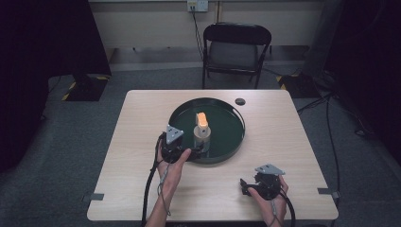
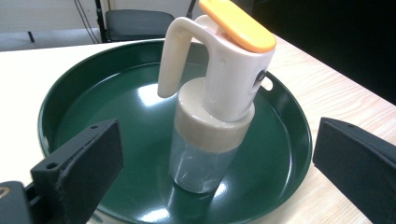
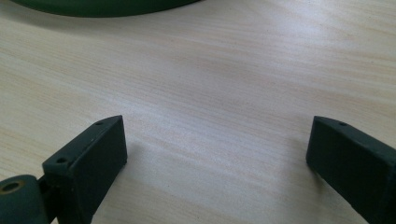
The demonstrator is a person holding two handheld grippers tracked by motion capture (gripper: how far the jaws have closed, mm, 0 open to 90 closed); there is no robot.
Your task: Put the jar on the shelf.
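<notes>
In the right tool view the green tray [image 3: 102, 7] is cut off by the top edge, so just a strip of its rim shows. The small dark disc [image 1: 240, 101] on the far surface [image 1: 142, 142], right of the tray, is too small to identify, perhaps a cap.

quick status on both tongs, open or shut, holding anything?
Left tongs: open, empty, either side of the clear bottle with cream pump top in the round green tray.
Right tongs: open, empty, over the wooden table.

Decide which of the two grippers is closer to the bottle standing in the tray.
The left gripper: its open jaws face the bottle at the green tray rim. The right gripper rests over bare table.
</notes>
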